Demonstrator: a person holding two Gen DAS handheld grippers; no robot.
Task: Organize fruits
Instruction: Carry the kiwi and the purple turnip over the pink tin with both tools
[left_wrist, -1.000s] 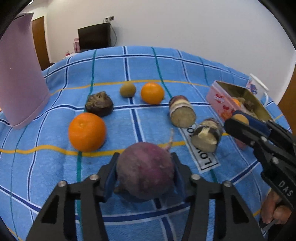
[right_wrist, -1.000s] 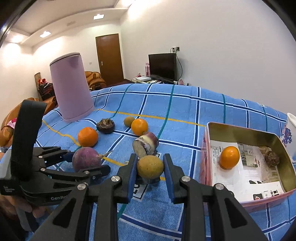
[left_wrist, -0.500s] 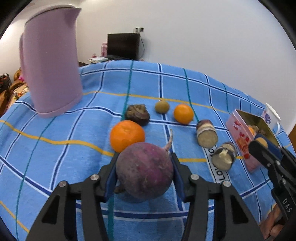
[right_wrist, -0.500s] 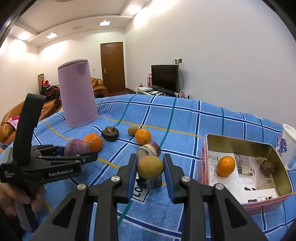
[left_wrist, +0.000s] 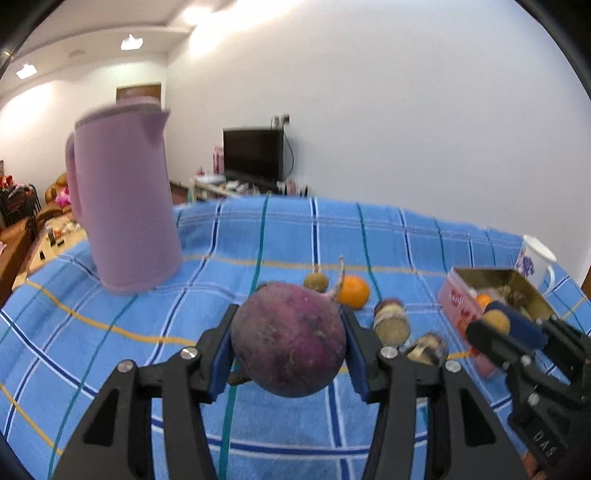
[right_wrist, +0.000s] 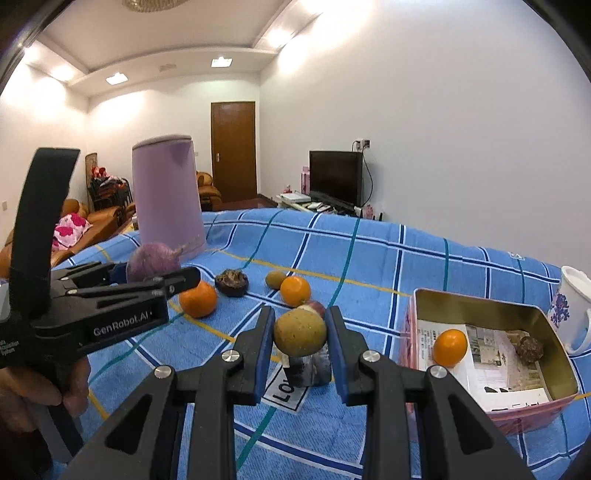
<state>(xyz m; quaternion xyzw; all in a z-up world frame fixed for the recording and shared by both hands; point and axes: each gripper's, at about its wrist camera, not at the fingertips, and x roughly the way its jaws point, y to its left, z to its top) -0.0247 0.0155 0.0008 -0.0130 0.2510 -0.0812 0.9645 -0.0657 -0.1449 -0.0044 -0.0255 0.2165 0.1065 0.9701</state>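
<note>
Holding a small yellow-green fruit (right_wrist: 300, 331) clamped in my right jaws | left jaws grip the purple beet (left_wrist: 290, 338) off the bench | pink tin (right_wrist: 491, 413) lies just right of the right gripper (right_wrist: 300, 345), nearer it than the left gripper (left_wrist: 290, 352).

Both tongs are matte black plastic with blue pads and shiny silver screws. The left tongs (right_wrist: 147, 284) say "GenRobot.AI" in white; the right tongs (left_wrist: 495, 328) show "DAS".
</note>
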